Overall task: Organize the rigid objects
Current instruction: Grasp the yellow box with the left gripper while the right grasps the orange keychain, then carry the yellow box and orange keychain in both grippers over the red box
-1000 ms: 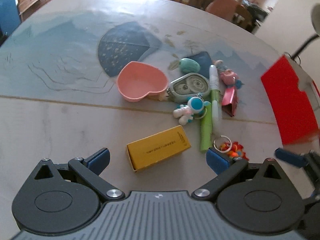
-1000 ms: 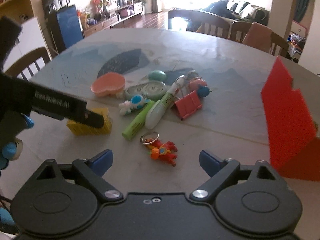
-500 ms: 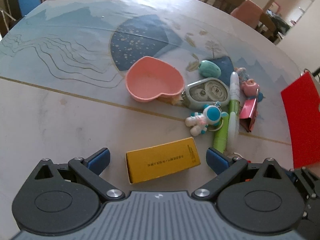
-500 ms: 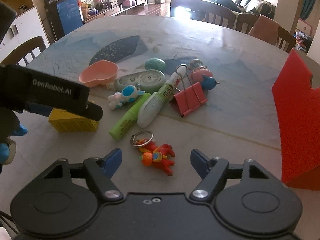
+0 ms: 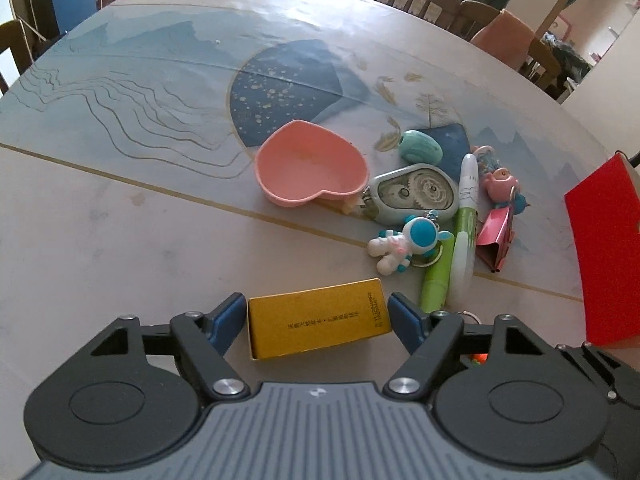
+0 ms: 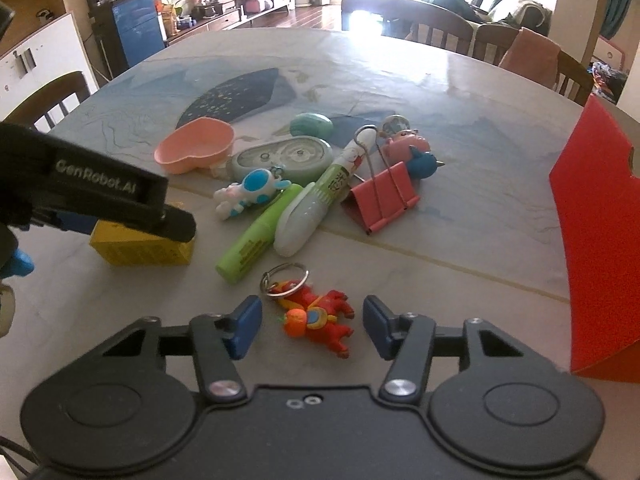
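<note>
A yellow box [image 5: 318,322] lies on the table between the fingers of my left gripper [image 5: 316,318], which is open around it, pads close to both ends. The box also shows in the right wrist view [image 6: 140,250], partly under the left gripper's body [image 6: 96,192]. My right gripper [image 6: 312,322] is open, its fingers on either side of a red figure keychain [image 6: 320,320] without touching it. A red open box [image 6: 600,240] stands at the right.
A cluster lies mid-table: pink heart dish [image 5: 312,168], correction tape [image 5: 416,192], teal egg shape [image 5: 420,152], astronaut keychain [image 5: 404,246], green marker [image 6: 256,240], white pen [image 6: 324,200], pink binder clip [image 6: 380,200], pig toy [image 6: 406,146]. Chairs ring the far table edge.
Both grippers moved forward and down. The left fingers now bracket the yellow box and have narrowed. The right fingers now flank the red keychain and have narrowed.
</note>
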`<state>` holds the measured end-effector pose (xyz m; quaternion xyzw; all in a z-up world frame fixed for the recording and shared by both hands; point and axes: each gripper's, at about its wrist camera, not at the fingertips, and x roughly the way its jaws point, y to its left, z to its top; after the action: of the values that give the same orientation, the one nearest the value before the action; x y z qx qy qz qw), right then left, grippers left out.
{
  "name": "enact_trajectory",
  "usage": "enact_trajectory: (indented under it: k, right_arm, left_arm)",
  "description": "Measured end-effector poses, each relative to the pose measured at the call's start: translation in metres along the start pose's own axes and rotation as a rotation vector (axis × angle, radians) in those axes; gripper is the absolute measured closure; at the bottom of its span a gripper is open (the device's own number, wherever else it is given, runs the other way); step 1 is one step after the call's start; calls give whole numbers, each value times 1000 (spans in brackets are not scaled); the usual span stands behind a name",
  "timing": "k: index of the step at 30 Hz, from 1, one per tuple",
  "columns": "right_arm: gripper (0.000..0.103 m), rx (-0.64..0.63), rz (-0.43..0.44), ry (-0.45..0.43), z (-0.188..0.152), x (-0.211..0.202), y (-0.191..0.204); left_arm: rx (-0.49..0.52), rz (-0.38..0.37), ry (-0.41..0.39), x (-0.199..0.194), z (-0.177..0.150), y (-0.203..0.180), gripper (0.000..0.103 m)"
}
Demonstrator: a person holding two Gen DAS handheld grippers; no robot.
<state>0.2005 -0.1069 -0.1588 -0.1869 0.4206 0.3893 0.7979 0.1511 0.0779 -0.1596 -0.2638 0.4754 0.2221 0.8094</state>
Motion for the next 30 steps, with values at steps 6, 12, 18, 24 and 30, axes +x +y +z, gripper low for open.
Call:
enact_trajectory:
  k: [6, 12, 18, 24, 30]
  right_arm:
    - [64, 29, -1, -7, -2, -3, -5]
    - [65, 63, -3, -21, -5, -16, -10]
    - [65, 104, 11, -57, -4, -37, -15]
    - [65, 147, 24, -103, -1, -65, -20]
    - [65, 178, 14, -149, 5, -94, -28]
  left_arm:
    - [-6, 0, -4, 0, -1, 1, 26]
    - [19, 2, -5, -4, -3, 1, 26]
    - [67, -12, -11, -13, -6, -1, 26]
    - [124, -47, -20, -30, -6, -7, 26]
    - [202, -83, -40, -50, -5, -24, 26]
